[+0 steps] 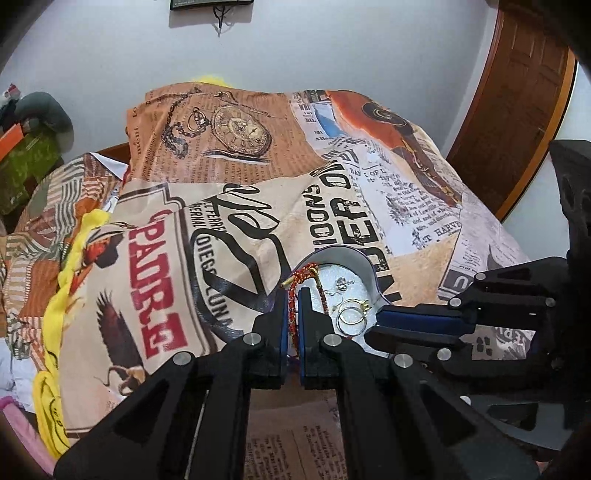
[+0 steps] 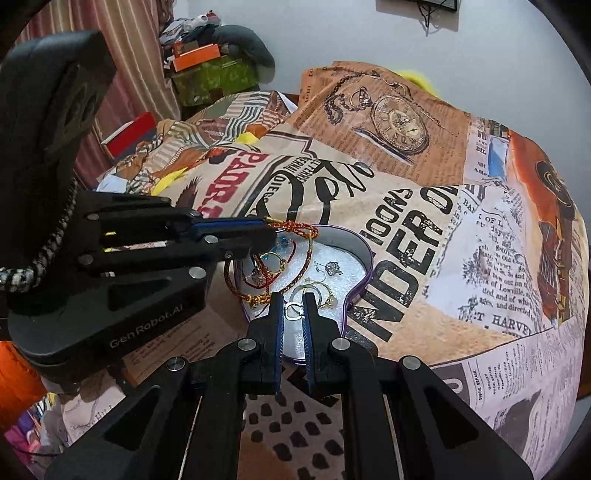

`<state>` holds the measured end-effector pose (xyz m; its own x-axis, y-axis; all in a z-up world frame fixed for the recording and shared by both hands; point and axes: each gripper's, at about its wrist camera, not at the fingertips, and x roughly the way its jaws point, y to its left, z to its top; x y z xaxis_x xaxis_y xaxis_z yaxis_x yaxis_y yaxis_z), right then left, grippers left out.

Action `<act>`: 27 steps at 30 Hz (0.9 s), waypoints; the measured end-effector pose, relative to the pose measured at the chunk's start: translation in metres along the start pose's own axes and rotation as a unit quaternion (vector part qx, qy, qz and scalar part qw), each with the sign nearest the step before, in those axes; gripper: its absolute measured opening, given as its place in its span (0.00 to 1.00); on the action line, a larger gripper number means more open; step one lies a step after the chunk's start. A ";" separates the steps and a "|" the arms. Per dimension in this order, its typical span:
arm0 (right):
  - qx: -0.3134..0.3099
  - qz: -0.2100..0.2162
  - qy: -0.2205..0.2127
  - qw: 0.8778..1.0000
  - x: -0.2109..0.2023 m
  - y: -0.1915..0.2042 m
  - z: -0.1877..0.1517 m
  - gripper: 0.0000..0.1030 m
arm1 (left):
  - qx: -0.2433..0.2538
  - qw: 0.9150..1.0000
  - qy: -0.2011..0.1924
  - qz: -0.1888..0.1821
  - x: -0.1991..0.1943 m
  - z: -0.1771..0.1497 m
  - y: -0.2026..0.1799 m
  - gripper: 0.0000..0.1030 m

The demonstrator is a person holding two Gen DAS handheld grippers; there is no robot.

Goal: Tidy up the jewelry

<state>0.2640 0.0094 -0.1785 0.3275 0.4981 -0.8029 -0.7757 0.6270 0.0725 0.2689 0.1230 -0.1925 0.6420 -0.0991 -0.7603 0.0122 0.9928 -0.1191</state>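
1. Left hand-held gripper (image 1: 291, 295) is clamped on a red-and-gold braided cord bracelet (image 1: 293, 306) over the heart-shaped purple tin's (image 2: 364, 254) left edge.
2. Right hand-held gripper (image 2: 294, 297) pinches a small gold ring (image 2: 294, 309) inside that tin.

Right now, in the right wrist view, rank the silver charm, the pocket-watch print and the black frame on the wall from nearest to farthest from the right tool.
1. Silver charm: in the tin, just beyond the right tool.
2. Pocket-watch print: on the cloth, further back and to the right.
3. Black frame: high on the wall, farthest.
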 end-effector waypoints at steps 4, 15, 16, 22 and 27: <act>-0.011 -0.011 0.002 1.000 0.002 0.002 -0.002 0.08 | 0.005 1.000 -0.002 0.006 -0.007 0.002 0.000 0.09; -0.015 -0.046 -0.003 0.999 -0.012 0.006 -0.002 0.25 | -0.011 0.999 -0.031 0.024 -0.046 0.004 0.006 0.31; -0.014 -0.050 -0.008 0.999 -0.019 0.007 -0.002 0.25 | -0.011 0.999 -0.034 0.025 -0.050 0.004 0.005 0.31; -0.008 -0.064 -0.047 0.997 -0.059 0.014 -0.001 0.25 | -0.006 0.997 -0.074 0.032 -0.099 0.004 -0.007 0.31; -0.007 -0.082 -0.114 0.990 -0.119 0.028 0.000 0.25 | 0.007 0.990 -0.134 0.039 -0.158 0.004 -0.027 0.31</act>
<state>0.2030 -0.0324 -0.0805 0.5615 0.5130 -0.6493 -0.7090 0.7028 -0.0580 0.1707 0.1123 -0.0666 0.8214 -0.0027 -0.5704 -0.0357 0.9978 -0.0562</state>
